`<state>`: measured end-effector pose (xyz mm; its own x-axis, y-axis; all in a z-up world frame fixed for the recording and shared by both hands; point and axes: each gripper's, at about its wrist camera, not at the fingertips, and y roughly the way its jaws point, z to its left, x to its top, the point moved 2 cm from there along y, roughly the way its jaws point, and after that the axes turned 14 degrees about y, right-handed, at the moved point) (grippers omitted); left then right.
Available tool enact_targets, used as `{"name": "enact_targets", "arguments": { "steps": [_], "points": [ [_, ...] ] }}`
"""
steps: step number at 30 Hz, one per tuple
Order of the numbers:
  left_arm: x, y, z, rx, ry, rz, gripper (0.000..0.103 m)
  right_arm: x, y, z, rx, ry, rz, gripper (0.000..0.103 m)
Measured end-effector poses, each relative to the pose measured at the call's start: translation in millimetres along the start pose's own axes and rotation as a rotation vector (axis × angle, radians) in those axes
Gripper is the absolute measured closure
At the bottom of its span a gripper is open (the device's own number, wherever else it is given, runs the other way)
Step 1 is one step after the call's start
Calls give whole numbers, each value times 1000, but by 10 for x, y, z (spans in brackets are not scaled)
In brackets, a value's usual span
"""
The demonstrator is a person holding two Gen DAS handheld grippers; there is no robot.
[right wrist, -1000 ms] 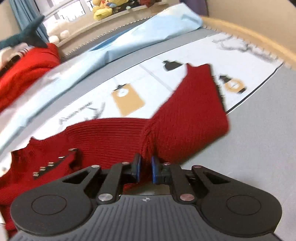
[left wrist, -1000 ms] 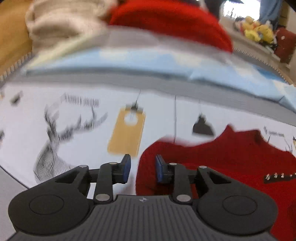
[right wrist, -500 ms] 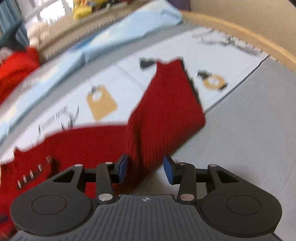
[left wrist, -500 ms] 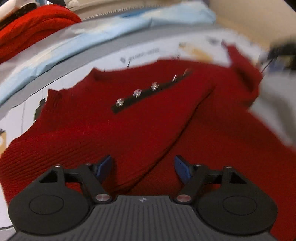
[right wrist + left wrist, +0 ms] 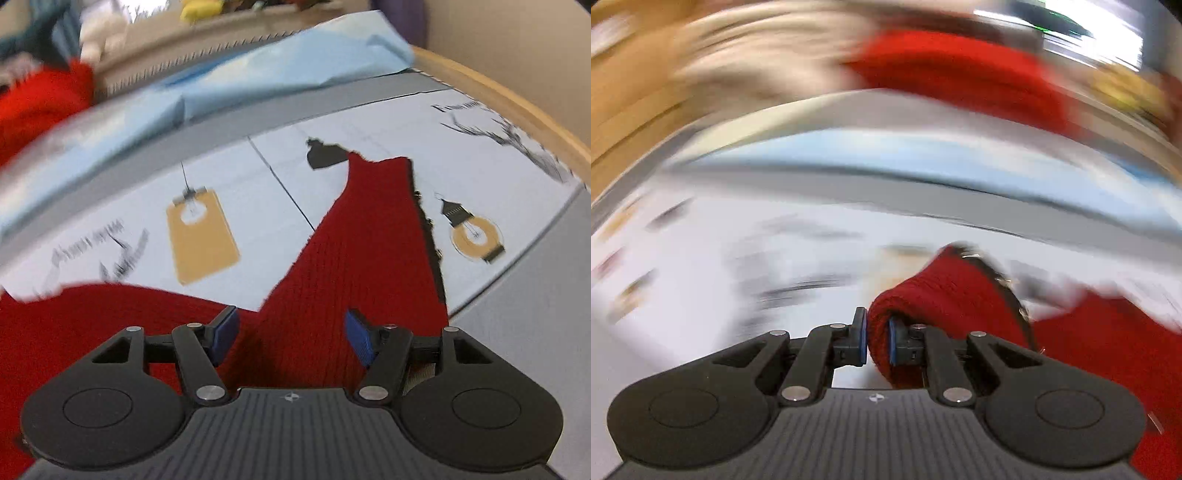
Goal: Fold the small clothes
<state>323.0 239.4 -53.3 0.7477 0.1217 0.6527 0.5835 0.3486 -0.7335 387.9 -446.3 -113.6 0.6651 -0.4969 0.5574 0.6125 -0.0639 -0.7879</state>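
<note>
A small red knitted sweater lies on a white printed sheet, one sleeve stretched away from me. My right gripper hangs just over that sleeve; its jaws are opening, and the blue pads stand clear of the knit. In the blurred left wrist view my left gripper is closing on a bunched fold of the same red sweater, which bulges up between the blue pads. The rest of the garment trails off to the right.
A light blue cloth lies along the far side of the sheet. Behind it are a pile of red clothing and a beige heap. A wooden rim curves round the right, with grey surface beside the sheet.
My right gripper has let go of the sleeve and spread its jaws. My left gripper went from open above the sweater's body to pinching a fold, and its view has swung sharply.
</note>
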Motion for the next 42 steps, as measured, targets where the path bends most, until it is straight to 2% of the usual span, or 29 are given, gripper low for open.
{"name": "enact_targets", "arguments": {
  "steps": [2, 3, 4, 5, 6, 8, 9, 10, 11, 13, 14, 15, 16, 17, 20, 21, 22, 25, 27, 30, 31, 32, 34, 36, 38, 40, 42],
  "points": [
    [-187, 150, 800, 201, -225, 98, 92, 22, 144, 36, -36, -44, 3, 36],
    [-289, 202, 1101, 253, -323, 153, 91, 31, 190, 45, -52, -55, 0, 33],
    [-438, 269, 1382, 248, -454, 222, 90, 43, 231, 47, -65, -60, -6, 32],
    [-608, 350, 1584, 200, -596, 290, 87, 55, 259, 46, -75, -62, -12, 32],
    [-735, 424, 1688, 141, -691, 342, 86, 64, 277, 44, -86, -64, -18, 30],
    [-750, 502, 1649, 105, -683, 376, 86, 88, 307, 28, -112, -55, -31, 32],
    [-689, 500, 1597, 91, -660, 371, 83, 99, 316, 14, -119, -46, -35, 41],
    [-633, 507, 1537, 73, -638, 357, 75, 112, 316, -4, -130, -36, -44, 56],
    [-597, 515, 1492, 62, -622, 344, 66, 134, 314, -24, -139, -23, -53, 63],
    [-551, 566, 1428, 49, -597, 340, 63, 178, 284, -72, -118, 24, -58, 86],
    [-548, 620, 1421, 43, -598, 345, 63, 214, 240, -121, -99, 78, -71, 87],
    [-593, 638, 1429, 41, -605, 349, 72, 256, 172, -182, -73, 139, -99, 88],
    [-641, 662, 1458, 42, -613, 352, 90, 312, 35, -291, -34, 232, -165, 89],
    [-640, 702, 1476, 40, -613, 350, 90, 350, -96, -390, -16, 303, -235, 89],
    [-619, 772, 1448, -6, -630, 328, 92, 361, -544, -811, -41, 499, -462, 90],
    [-598, 793, 1421, -22, -626, 317, 92, 309, -595, -930, -77, 515, -481, 90],
    [-579, 805, 1405, -31, -617, 302, 92, 238, -582, -1057, -102, 535, -465, 90],
    [-566, 841, 1398, -58, -603, 287, 92, -32, -353, -1461, -139, 642, -307, 89],
    [-595, 885, 1419, -73, -613, 300, 90, -155, -243, -1670, -76, 746, -240, 85],
    [-652, 923, 1455, -108, -650, 294, 88, -131, -217, -1817, 17, 813, -224, 72],
    [-658, 934, 1454, -114, -642, 293, 88, -112, -212, -1859, 30, 830, -222, 72],
    [-658, 949, 1448, -120, -630, 291, 88, -95, -210, -1906, 27, 847, -221, 74],
    [-630, 958, 1456, -121, -599, 275, 93, -67, -176, -1969, 21, 866, -206, 89],
    [-581, 891, 1541, -121, -616, 194, 94, -4, -186, -1976, 23, 861, -221, 92],
    [-508, 801, 1607, -96, -605, 130, 94, 88, -269, -2024, 14, 864, -300, 92],
    [-562, 800, 1607, -108, -660, 173, 92, 109, -272, -2077, 24, 887, -319, 91],
    [-717, 796, 1560, -95, -769, 275, 88, 47, -169, -2052, -25, 898, -235, 89]
  ]
}}
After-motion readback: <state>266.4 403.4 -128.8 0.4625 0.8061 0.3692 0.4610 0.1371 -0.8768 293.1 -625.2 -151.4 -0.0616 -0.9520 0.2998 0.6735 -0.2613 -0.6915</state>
